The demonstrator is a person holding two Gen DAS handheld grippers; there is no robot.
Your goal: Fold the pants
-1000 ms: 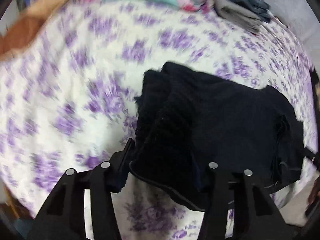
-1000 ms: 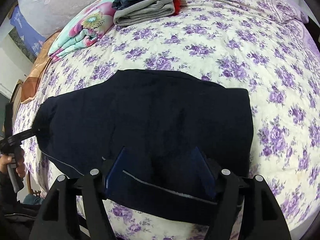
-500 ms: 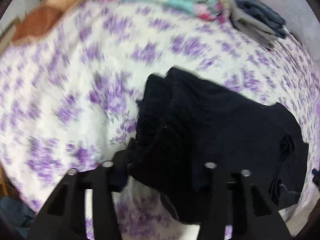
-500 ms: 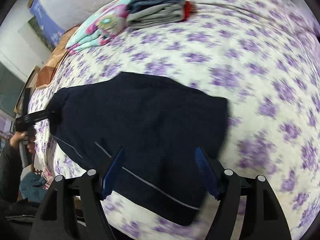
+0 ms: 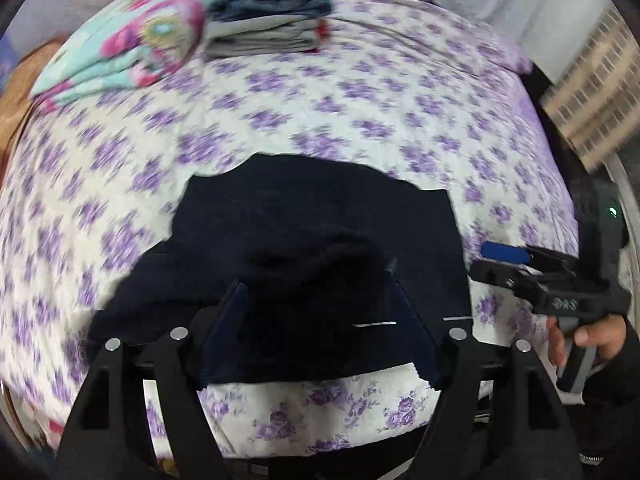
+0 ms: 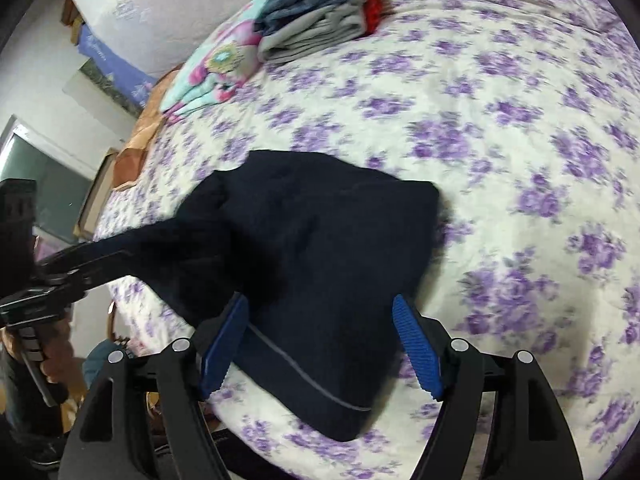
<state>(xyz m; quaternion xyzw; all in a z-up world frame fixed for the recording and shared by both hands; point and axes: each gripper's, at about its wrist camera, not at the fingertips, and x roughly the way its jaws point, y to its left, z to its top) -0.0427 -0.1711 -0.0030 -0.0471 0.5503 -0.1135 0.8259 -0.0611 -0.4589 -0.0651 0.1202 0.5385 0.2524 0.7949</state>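
Observation:
Dark navy pants (image 5: 320, 232) lie partly folded on the flowered bed near its front edge; they also show in the right wrist view (image 6: 320, 248). My left gripper (image 5: 320, 320) has its fingers spread wide, with a raised bunch of the pants between them. In the right wrist view the left gripper (image 6: 92, 260) appears to hold a stretched end of the pants. My right gripper (image 6: 320, 340) is open, its blue pads (image 6: 416, 340) either side of the pants' near edge without pinching it. It also shows in the left wrist view (image 5: 504, 260).
A stack of folded jeans and grey clothes (image 5: 268, 16) and a folded flowered blanket (image 5: 128, 56) lie at the far side of the bed (image 5: 400, 120). The bed's front edge (image 5: 320, 432) is just below the grippers. A window (image 5: 592, 92) is at right.
The right gripper let go of the pants' edge and drew back, open. The left gripper swung around with its end of the pants, carrying it over the rest toward the right.

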